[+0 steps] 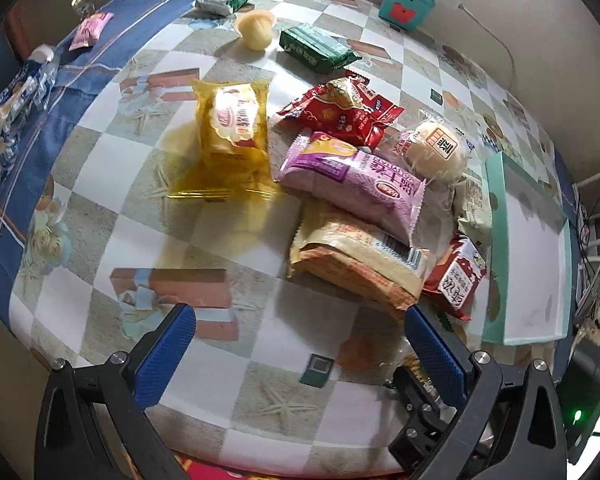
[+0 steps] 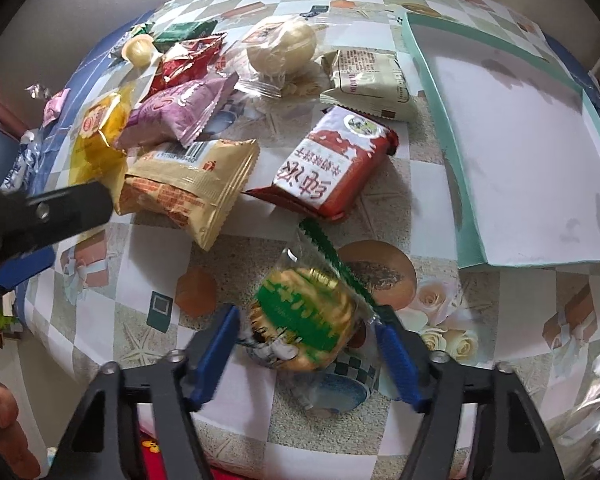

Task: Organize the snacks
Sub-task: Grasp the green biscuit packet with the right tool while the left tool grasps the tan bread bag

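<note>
One clear-wrapped green-and-gold biscuit pack (image 2: 304, 320) lies near the front edge of the table (image 2: 260, 432), between the blue pads of the right gripper (image 2: 310, 350). The tongs stand part-way apart on either side of it; the right pad (image 2: 398, 360) meets the wrapper's edge, while the left pad (image 2: 216, 356) sits just beside the pack, and whether it presses cannot be told. The pack's green serrated seal (image 2: 332, 256) points toward the middle of the table.

Behind it, toward the middle, a red biscuit packet (image 2: 332, 164) lies flat, with a tan packet (image 2: 188, 188) to its left and a pale green packet (image 2: 368, 80) beyond it. A purple packet (image 2: 176, 112) rests partly on the tan one, beside a yellow packet (image 2: 100, 136). A round bun in clear wrap (image 2: 280, 48) sits further back.

Along the table's right edge lies a shallow white tray with a teal rim (image 2: 432, 92), nothing in it.

The left gripper (image 1: 300, 344) hangs over bare checked cloth near the front edge, its tongs spread wide with nothing between them. From its view a dark green packet (image 1: 320, 48), a red pouch (image 1: 344, 112) and a small yellow jelly cup (image 1: 256, 30) lie toward the far edge, near a teal box (image 1: 408, 6) at the back. Fingers (image 2: 0, 404) show at the left edge of the right-wrist view.
</note>
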Tool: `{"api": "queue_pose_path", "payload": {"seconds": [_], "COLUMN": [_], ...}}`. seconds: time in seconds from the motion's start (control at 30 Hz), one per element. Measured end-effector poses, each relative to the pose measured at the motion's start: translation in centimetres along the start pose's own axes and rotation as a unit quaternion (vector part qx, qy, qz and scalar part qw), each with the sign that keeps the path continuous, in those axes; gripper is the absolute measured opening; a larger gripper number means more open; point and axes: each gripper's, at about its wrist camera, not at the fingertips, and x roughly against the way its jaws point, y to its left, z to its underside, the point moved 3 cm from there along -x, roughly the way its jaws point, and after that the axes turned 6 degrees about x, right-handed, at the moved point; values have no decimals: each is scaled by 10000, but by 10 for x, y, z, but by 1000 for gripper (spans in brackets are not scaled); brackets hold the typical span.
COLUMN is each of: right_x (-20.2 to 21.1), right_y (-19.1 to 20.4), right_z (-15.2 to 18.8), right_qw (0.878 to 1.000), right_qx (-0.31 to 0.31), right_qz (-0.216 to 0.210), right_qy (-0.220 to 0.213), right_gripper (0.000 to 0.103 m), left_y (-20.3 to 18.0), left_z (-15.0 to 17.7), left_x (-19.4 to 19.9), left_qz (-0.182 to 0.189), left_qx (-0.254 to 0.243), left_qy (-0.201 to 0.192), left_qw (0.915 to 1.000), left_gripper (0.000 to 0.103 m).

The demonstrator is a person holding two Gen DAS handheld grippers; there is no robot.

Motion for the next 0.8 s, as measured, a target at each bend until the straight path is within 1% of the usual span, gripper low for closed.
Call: {"api": "queue_pose_path", "payload": {"seconds": [0.07, 0.3, 0.4, 0.6, 0.8], "right_x": [4, 7, 10, 29, 52], "right_y": [-5, -28, -37, -61, -78], "right_z": [-1, -3, -4, -4, -9], "right_qw": [10000, 9991, 9984, 9960, 9925], "right_qx": [-22, -274, -377, -601, -851], "right_qz": [-13, -307, -412, -593, -760], "right_qy": [-7, 23, -14, -289, -440], "right_gripper": [68, 64, 63, 63, 63], "left_y": [-2, -10, -8, -8, -16], "left_z": [-2, -3, -2, -2, 0], "left_x": [-1, 0, 0, -1, -12], "left_qz": [10, 3, 73, 144, 162], "left_qx": [90, 342, 573, 989, 1289], "left_qy": [57, 160, 240, 284, 464], "left_qw": [9999, 9993, 9980, 9946, 9904], "left_gripper": [103, 103, 103, 103, 103]}}
